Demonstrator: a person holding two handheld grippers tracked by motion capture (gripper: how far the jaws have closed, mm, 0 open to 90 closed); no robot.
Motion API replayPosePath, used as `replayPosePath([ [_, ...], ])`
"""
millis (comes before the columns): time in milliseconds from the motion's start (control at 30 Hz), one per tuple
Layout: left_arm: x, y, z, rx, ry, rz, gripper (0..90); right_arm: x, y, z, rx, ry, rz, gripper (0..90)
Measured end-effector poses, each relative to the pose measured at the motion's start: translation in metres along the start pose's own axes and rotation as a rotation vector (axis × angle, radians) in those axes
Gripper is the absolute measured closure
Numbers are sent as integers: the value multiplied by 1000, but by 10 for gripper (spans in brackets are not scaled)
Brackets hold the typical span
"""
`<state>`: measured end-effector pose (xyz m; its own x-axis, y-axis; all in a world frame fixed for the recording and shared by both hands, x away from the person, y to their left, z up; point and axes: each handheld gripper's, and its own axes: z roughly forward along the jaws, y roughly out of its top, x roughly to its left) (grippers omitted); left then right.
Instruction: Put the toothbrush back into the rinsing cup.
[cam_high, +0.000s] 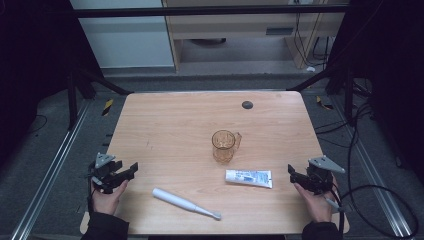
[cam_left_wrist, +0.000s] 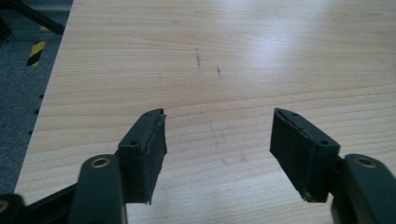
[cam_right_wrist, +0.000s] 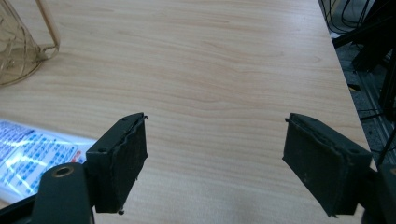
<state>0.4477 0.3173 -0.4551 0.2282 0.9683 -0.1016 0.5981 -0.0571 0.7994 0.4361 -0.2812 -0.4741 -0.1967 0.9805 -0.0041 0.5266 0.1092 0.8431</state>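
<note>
A clear amber plastic mug (cam_high: 224, 145) with a handle stands upright near the middle of the wooden table (cam_high: 175, 120). In front of it lies a white and blue toothpaste tube (cam_high: 248, 177), and a white electric toothbrush (cam_high: 185, 202) lies aslant near the front edge. My left gripper (cam_high: 131, 170) is held at the table's left edge, open with nothing between its jaws. At the right edge my right gripper (cam_high: 291, 172) is open and empty too. The right gripper view has the mug (cam_right_wrist: 21, 44) at upper left and the tube (cam_right_wrist: 32, 156) at lower left of my open gripper (cam_right_wrist: 215, 158). Bare wood lies beyond my left gripper (cam_left_wrist: 218, 144).
A small dark round disc (cam_high: 247, 104) sits in the tabletop near the far edge. Black frame legs and cables stand around the table on the grey floor. A black cable (cam_high: 380, 200) trails from the right gripper off the table's right side.
</note>
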Motion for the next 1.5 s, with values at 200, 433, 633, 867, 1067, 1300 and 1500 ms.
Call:
replayPosePath([
  [200,-9,-4,-5,15,-30,28,485,-3,-2,-7,-4,14,18,219],
  [433,-26,-4,-11,24,-93,129,654,0,-2,-7,12,24,6,233],
  [633,-40,-4,-11,55,-158,199,780,6,-2,-5,28,41,-18,248],
  [867,-51,-4,-14,79,-243,248,894,8,-2,-5,33,47,-26,252],
  [1067,-68,-6,-16,109,-330,320,899,9,-3,-4,37,50,-26,250],
  [1300,-90,-10,-15,158,-415,387,900,11,-3,-2,41,69,-31,243],
  [1500,-104,-16,-14,200,-460,447,900,11,-3,-3,38,68,-32,241],
])
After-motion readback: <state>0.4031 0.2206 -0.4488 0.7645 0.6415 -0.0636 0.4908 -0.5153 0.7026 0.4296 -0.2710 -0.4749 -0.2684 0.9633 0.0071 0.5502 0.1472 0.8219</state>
